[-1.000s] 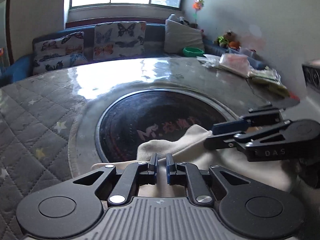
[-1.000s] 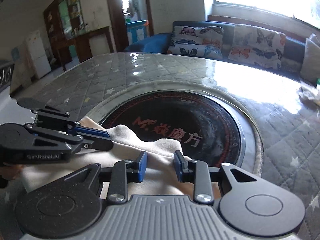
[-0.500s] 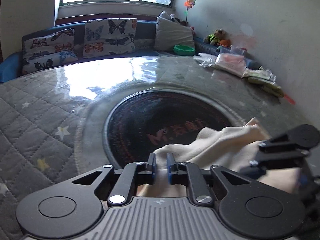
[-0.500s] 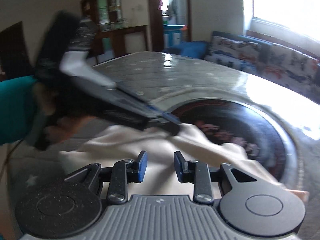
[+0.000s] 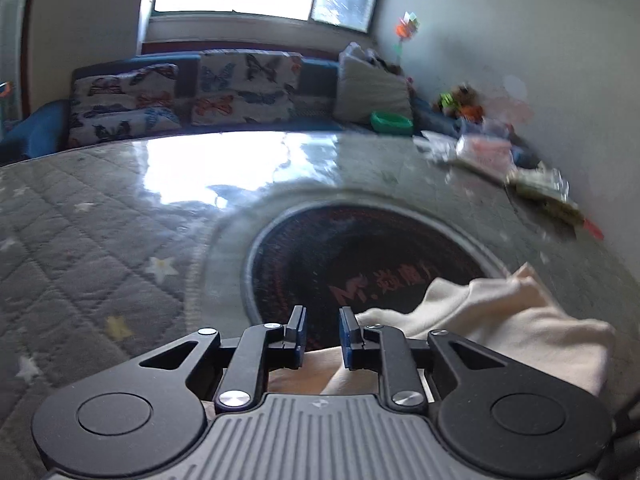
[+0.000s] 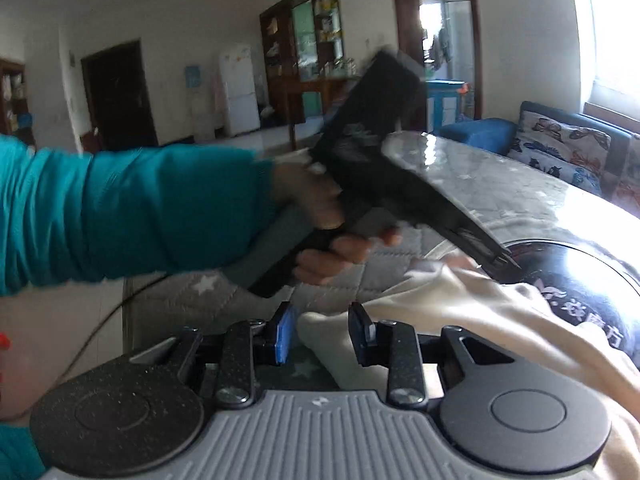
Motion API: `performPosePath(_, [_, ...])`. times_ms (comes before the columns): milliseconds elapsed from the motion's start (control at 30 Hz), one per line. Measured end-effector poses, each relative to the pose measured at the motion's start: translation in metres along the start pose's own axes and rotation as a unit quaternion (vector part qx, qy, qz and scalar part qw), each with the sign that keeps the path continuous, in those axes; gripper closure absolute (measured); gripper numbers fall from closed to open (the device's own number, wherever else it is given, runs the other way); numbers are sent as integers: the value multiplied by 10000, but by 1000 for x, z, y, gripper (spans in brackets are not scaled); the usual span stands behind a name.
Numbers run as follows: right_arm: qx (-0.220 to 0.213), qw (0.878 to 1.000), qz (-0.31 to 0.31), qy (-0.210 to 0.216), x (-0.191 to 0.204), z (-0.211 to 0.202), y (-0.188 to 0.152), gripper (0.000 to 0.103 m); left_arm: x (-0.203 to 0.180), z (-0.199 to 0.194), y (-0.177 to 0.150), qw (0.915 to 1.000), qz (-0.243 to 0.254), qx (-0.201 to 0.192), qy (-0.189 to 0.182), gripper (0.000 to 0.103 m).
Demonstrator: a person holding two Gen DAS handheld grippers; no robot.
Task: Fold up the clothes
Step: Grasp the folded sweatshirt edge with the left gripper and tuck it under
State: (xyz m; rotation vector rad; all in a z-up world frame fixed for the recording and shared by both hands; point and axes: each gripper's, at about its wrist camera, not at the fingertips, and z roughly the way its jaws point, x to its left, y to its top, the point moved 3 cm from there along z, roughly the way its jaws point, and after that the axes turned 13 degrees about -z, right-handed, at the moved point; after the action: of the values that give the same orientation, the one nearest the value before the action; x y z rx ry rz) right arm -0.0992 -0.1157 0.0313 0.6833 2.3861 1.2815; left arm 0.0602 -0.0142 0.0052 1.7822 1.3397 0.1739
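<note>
A cream garment [image 5: 512, 316] lies bunched on the round table, partly over the dark centre disc [image 5: 360, 256]. My left gripper [image 5: 322, 334] is open and empty, lifted above the cloth's near left edge. In the right wrist view the cream garment [image 6: 472, 312] spreads to the right, and my right gripper [image 6: 325, 334] is open with a fold of the cloth lying between its fingers. The left gripper [image 6: 502, 259] shows there too, held by a hand in a teal sleeve, tips pointing down at the cloth's far edge.
The table has a grey quilted star cover [image 5: 100, 248] under glass. Plastic bags and packets [image 5: 492, 156] lie at its far right edge by the wall. A sofa with butterfly cushions [image 5: 192, 100] stands behind. A cable [image 6: 100, 332] hangs off the near edge.
My left gripper has opened, let go of the cloth and lifted. My right gripper has swung left toward the cloth's near corner. The cloth now lies bunched more to the right.
</note>
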Motion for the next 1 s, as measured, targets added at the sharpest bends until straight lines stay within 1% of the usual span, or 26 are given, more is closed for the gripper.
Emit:
performPosePath(33, [-27, 9999, 69, -77, -3, -5, -1, 69, 3, -9, 0, 9999, -133, -81, 25, 83])
performPosePath(67, [-36, 9998, 117, -180, -6, -9, -2, 68, 6, -19, 0, 9995, -265, -162, 49, 83])
performPosePath(100, [-12, 9995, 140, -275, -9, -11, -5, 68, 9, -27, -3, 9990, -360, -210, 152, 83])
performPosePath(200, [125, 9986, 164, -480, -14, -11, -12, 68, 13, -48, -17, 9969, -708, -153, 304, 83])
performPosePath(300, [200, 9985, 193, -477, -15, -13, -17, 68, 12, -65, -32, 9939, -1058, -81, 290, 83])
performPosePath(333, [208, 9985, 196, -457, -15, -13, -18, 67, 11, -69, -35, 9928, -1167, -88, 258, 81])
performPosePath(400, [221, 9985, 181, -458, -15, -13, -21, 66, 10, -75, -39, 9901, -1394, -86, 131, 74])
performPosePath(433, [225, 9985, 186, -462, -15, -13, -22, 66, 9, -77, -40, 9885, -1508, -84, 68, 68])
performPosePath(467, [223, 9985, 201, -461, -14, -13, -24, 64, 8, -77, -41, 9883, -1523, -88, 80, 64])
performPosePath(533, [215, 9985, 216, -458, -11, -14, -26, 62, 6, -76, -41, 9878, -1551, -77, 135, 63])
performPosePath(600, [211, 9985, 201, -471, -8, -14, -28, 62, 10, -69, -41, 9854, -1692, -2, 170, 63])
performPosePath(700, [186, 9983, 226, -503, -7, -15, -29, 62, 15, -60, -46, 9817, -1879, 149, 260, 68])
performPosePath(733, [179, 9982, 231, -523, -7, -14, -29, 62, 15, -60, -47, 9814, -1904, 153, 186, 81])
performPosePath(767, [182, 9982, 239, -519, -8, -14, -29, 62, 15, -60, -49, 9812, -1924, 142, 91, 88])
performPosePath(867, [204, 9985, 174, -487, -8, -10, -27, 62, 12, -62, -48, 9825, -1862, 57, 13, 94])
performPosePath(1000, [70, 9990, -122, -434, -3, -3, -20, 61, 12, -65, -45, 9846, -1748, -21, -60, 94])
